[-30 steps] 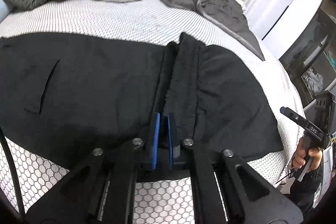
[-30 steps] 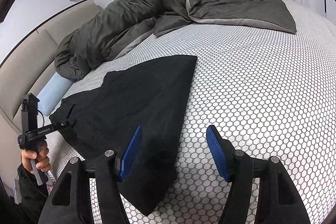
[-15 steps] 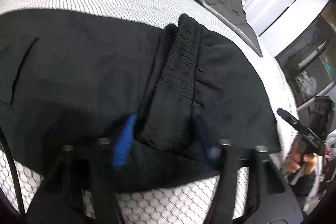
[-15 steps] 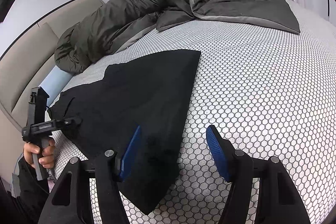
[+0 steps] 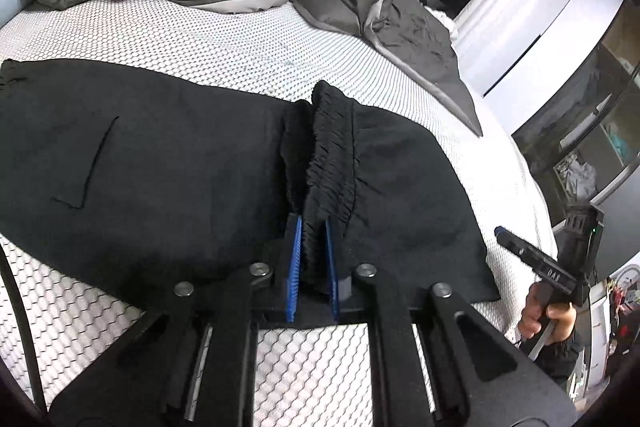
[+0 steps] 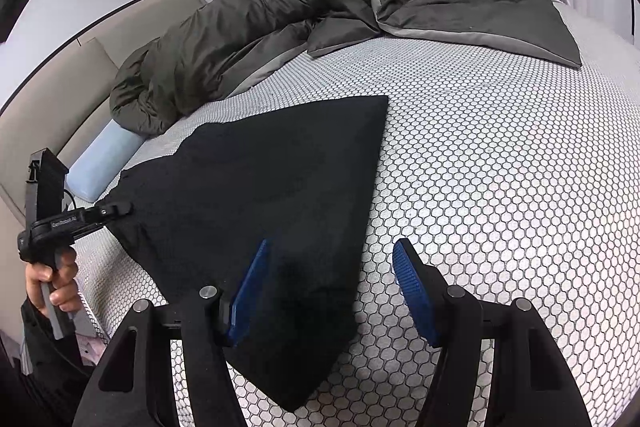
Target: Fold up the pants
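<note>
Black pants (image 5: 160, 167) lie flat on the honeycomb-patterned bed (image 5: 240, 43). Their gathered elastic waistband (image 5: 332, 155) stands up in a ridge that runs straight into my left gripper (image 5: 312, 255). Its jaws are closing, and the blue pads press on the waistband fabric between them. In the right wrist view the pants (image 6: 260, 187) taper toward a leg end at the front. My right gripper (image 6: 332, 247) hovers open over that end, its left pad above the cloth and its right pad above bare sheet. The left gripper (image 6: 108, 213) shows there at the pants' far left corner.
A bunched grey-green duvet (image 6: 260, 27) fills the back of the bed. A light blue pillow (image 6: 104, 163) lies by the beige headboard (image 6: 60, 99). The person's hand (image 5: 548, 315) holds the right gripper off the bed's right edge. White wardrobe doors (image 5: 540, 15) stand beyond.
The left gripper spread around the waistband half a second ago and has closed on it again, pulling back and up slightly. The right gripper has stayed put and open.
</note>
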A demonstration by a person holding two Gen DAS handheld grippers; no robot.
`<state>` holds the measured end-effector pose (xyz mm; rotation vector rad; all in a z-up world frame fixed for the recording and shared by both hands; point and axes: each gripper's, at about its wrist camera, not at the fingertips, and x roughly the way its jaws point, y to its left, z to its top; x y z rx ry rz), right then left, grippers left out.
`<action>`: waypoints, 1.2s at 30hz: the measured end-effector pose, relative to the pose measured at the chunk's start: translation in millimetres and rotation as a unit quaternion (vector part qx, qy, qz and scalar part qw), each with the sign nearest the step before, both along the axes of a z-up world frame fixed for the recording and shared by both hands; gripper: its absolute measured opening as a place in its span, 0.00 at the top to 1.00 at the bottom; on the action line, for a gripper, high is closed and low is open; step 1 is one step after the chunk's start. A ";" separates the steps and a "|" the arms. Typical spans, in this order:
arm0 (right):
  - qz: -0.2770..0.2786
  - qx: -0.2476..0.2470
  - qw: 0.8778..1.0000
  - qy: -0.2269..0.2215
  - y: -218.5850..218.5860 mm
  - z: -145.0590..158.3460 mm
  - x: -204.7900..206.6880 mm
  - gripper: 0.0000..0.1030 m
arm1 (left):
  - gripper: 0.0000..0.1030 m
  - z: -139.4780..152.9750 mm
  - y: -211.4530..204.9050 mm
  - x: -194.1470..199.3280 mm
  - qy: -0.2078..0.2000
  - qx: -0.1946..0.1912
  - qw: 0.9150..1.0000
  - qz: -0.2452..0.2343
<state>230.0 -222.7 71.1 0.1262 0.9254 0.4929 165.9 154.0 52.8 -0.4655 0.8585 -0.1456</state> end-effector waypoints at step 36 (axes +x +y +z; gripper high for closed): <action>0.003 0.020 0.997 0.074 -10.5 -27.5 14.0 0.34 | 0.79 -23.3 -13.0 157.7 0.030 0.011 0.998 0.063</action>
